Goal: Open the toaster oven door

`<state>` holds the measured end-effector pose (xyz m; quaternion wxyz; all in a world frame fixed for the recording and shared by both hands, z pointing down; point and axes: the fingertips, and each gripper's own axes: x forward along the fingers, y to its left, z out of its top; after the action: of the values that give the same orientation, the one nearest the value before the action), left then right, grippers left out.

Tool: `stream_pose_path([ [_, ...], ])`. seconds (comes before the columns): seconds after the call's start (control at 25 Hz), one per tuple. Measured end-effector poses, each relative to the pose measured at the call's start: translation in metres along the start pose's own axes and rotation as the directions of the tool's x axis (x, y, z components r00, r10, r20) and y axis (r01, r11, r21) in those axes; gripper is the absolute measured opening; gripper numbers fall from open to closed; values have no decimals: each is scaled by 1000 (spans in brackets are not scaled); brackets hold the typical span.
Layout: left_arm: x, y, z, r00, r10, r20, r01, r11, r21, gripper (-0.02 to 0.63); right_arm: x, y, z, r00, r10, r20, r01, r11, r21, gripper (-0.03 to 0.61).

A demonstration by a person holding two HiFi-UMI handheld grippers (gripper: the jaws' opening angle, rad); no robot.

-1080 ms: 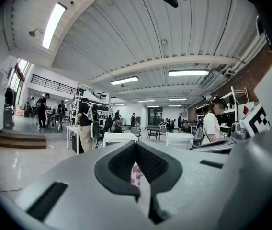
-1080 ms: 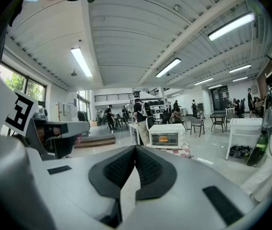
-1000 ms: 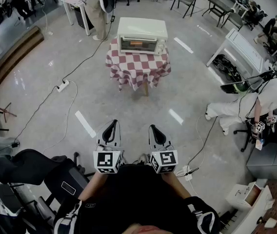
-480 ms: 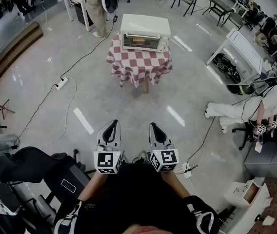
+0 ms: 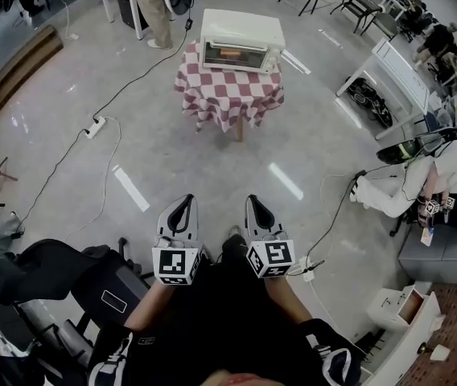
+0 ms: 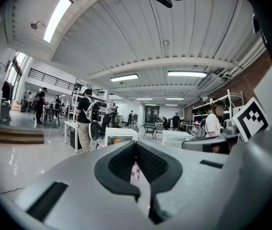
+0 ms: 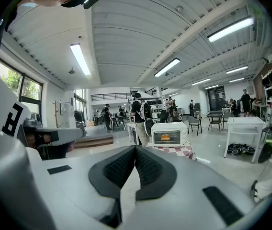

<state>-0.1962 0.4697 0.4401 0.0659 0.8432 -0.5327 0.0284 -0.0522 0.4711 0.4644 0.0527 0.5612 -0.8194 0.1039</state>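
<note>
A white toaster oven [image 5: 241,41] with its glass door closed stands on a small table draped in a red-and-white checked cloth [image 5: 230,95], far ahead across the floor. The oven [image 7: 168,133] also shows in the right gripper view, something orange behind its glass. My left gripper [image 5: 180,212] and right gripper [image 5: 259,211] are held side by side close to my body, both shut and empty, well short of the table. In the left gripper view the oven [image 6: 120,137] sits just above the shut jaws.
A power strip and cable [image 5: 93,126] lie on the floor at left. A person [image 5: 153,10] stands behind the table by a white desk. Another person [image 5: 422,179] sits at right. A white table [image 5: 401,75] is at right, black equipment [image 5: 51,276] at my left.
The table and oven have shifted slightly up and right in the head view as I move. Both grippers stay shut in the same place before me.
</note>
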Motion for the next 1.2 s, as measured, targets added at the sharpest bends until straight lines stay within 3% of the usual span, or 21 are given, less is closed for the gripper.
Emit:
stream_pose_path([
  [0.52,51,34,-5,999,49,-22,-49,999,-5,9,65,-25,0,999,29,-13,-29,999,18,23],
  [1.2,247,23,33,996,74,-43,-73,997,26,9,187,-157,50,996,89,2,-89,996,22,23],
])
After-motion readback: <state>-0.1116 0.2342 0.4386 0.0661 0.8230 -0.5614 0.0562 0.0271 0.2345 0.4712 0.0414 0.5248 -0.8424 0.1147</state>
